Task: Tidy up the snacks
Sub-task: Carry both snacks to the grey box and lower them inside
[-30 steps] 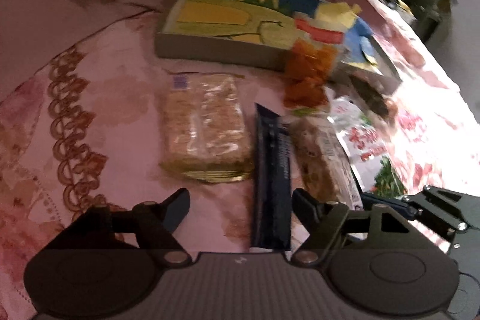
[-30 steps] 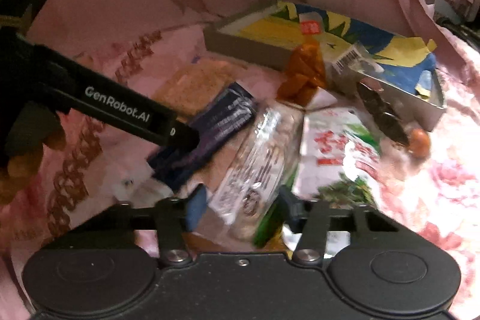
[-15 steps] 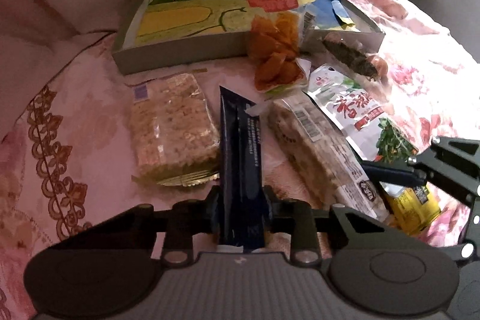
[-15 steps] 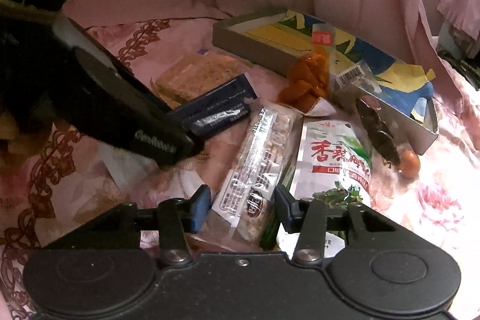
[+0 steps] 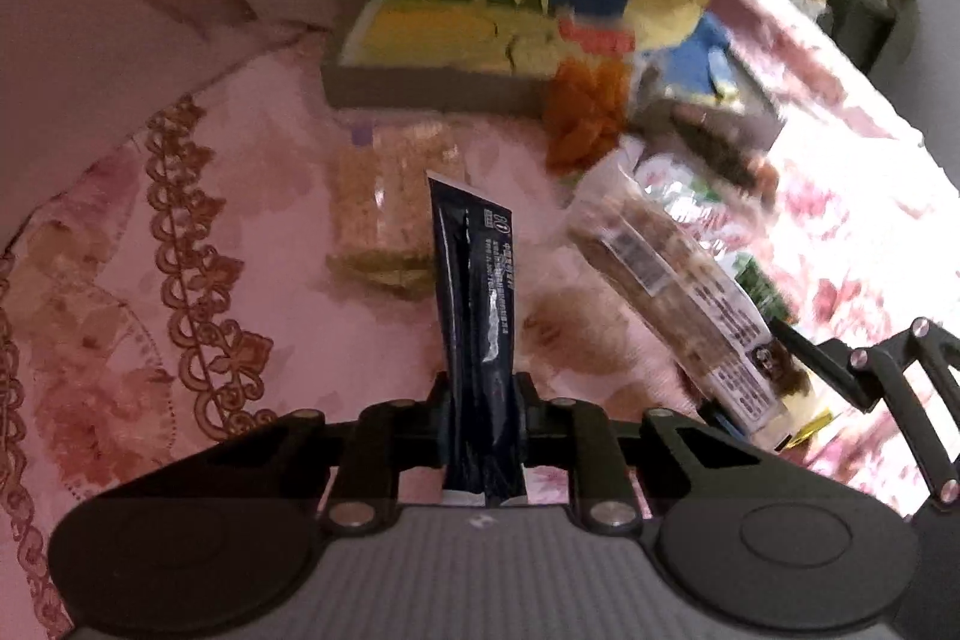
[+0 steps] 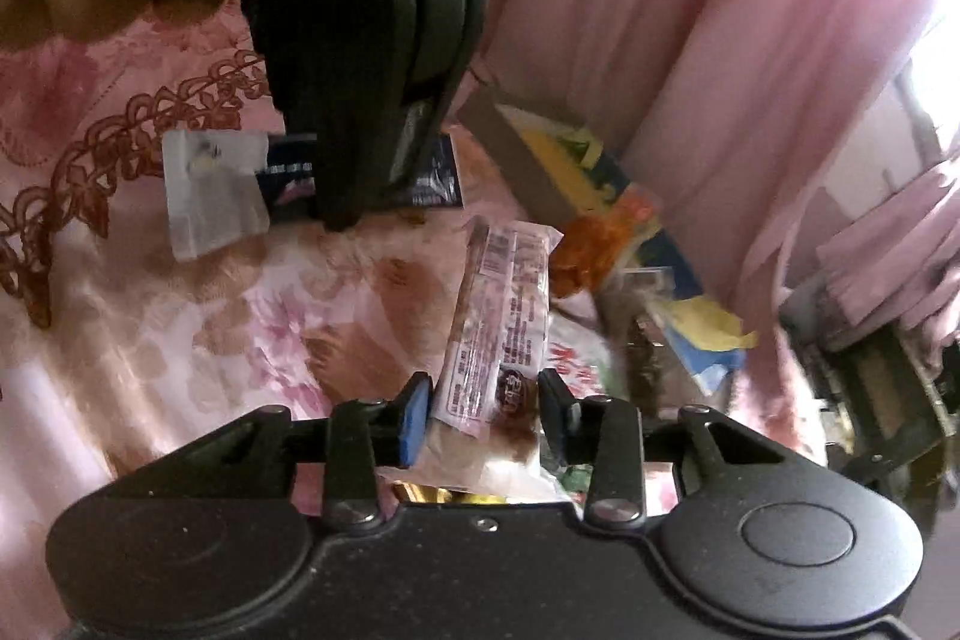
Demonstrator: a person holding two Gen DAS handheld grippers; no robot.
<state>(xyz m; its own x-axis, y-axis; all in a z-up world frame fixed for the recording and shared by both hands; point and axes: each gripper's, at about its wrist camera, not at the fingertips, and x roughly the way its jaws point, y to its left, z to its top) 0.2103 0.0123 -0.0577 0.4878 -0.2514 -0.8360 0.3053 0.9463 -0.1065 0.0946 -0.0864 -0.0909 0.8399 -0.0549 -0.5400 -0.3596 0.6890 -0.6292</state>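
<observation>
My left gripper (image 5: pixel 482 403) is shut on a dark navy snack packet (image 5: pixel 477 304) and holds it lifted off the pink cloth; the packet also shows in the right wrist view (image 6: pixel 432 178) behind the left gripper's body. My right gripper (image 6: pixel 485 415) is shut on a long clear-wrapped nut bar (image 6: pixel 501 325), lifted at its near end; the bar shows in the left wrist view (image 5: pixel 672 298). A shallow grey box (image 5: pixel 432 91) with a yellow and blue lining stands at the back.
A clear pack of rice crackers (image 5: pixel 390 202) lies left of the navy packet. An orange dried-fruit bag (image 5: pixel 585 118) leans on the box. A green and white packet (image 5: pixel 678 187) lies behind the bar. A white wrapper (image 6: pixel 210 187) lies on the cloth.
My left gripper closed on the navy packet and raised it. My right gripper closed on the nut bar and lifted its near end, swinging to the right.
</observation>
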